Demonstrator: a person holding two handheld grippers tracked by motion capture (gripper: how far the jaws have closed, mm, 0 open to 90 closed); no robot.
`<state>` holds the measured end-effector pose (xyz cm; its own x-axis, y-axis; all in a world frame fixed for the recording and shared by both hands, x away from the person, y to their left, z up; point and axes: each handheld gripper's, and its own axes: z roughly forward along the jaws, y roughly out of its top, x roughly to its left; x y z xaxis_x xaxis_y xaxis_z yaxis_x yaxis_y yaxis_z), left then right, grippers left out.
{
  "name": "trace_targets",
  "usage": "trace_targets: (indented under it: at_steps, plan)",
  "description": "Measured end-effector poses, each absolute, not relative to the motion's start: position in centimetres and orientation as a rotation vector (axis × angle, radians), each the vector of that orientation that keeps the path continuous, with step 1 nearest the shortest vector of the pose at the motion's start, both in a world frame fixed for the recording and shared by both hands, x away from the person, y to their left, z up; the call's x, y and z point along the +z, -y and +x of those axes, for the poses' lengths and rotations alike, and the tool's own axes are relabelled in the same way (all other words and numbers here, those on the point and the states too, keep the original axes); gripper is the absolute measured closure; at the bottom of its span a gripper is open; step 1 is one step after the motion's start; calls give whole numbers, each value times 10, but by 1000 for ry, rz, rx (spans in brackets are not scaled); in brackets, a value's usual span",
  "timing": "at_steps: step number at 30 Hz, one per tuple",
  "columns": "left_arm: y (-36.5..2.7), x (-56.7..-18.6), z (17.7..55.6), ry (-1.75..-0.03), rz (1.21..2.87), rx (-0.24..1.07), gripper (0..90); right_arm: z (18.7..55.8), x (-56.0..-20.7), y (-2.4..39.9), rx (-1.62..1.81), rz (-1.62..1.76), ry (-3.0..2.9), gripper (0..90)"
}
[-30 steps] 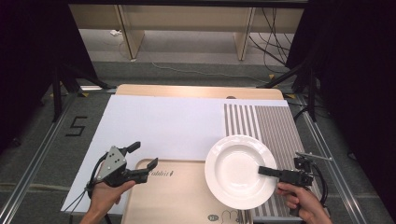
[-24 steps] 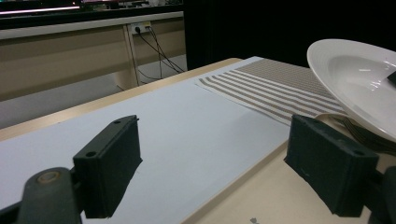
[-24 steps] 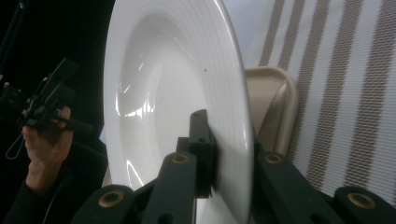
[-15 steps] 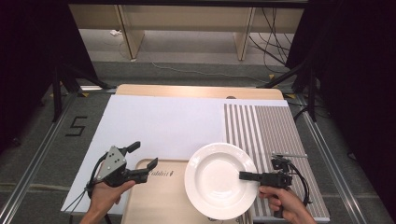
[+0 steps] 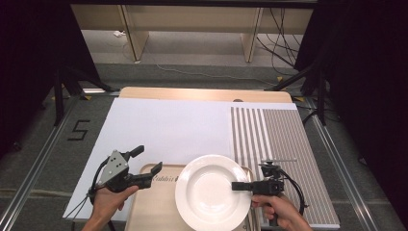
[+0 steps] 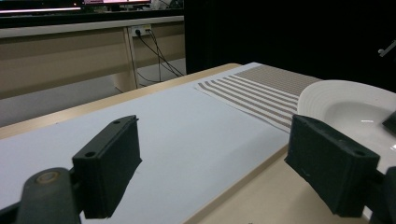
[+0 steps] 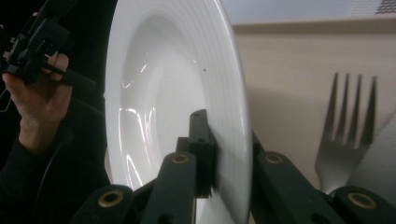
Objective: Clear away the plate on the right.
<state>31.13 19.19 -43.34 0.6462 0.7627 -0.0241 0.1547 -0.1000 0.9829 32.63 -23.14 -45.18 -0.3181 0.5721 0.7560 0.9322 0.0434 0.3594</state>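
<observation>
Stiff, glazed and breakable, this white plate point(image 5: 213, 198); probably slippery and rather heavy for a thin pinch, so best taken at the flat rim, never at the smooth hollow. Clamped on that rim at 3 o'clock, the right gripper point(image 5: 236, 186), one jaw above and one below; seen over the wooden tray point(image 5: 155, 211) at the near table edge, with a fork point(image 7: 346, 126) lying beyond in the right gripper view. At 9 o'clock of the plate, the left gripper point(image 5: 147, 166), jaws wide apart and grasping nothing.
</observation>
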Motion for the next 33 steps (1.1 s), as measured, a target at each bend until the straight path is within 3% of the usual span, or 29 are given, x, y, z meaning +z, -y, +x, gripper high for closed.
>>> trace_targets:
  at_steps: [15,33]
  plan:
    - [-192,-433,311,-766,1625,609,168,325,-462,194,-1085,-1446,2014,830]
    - [-192,-434,311,-765,1626,608,168,328,-471,177,-1026,-1422,2046,830]
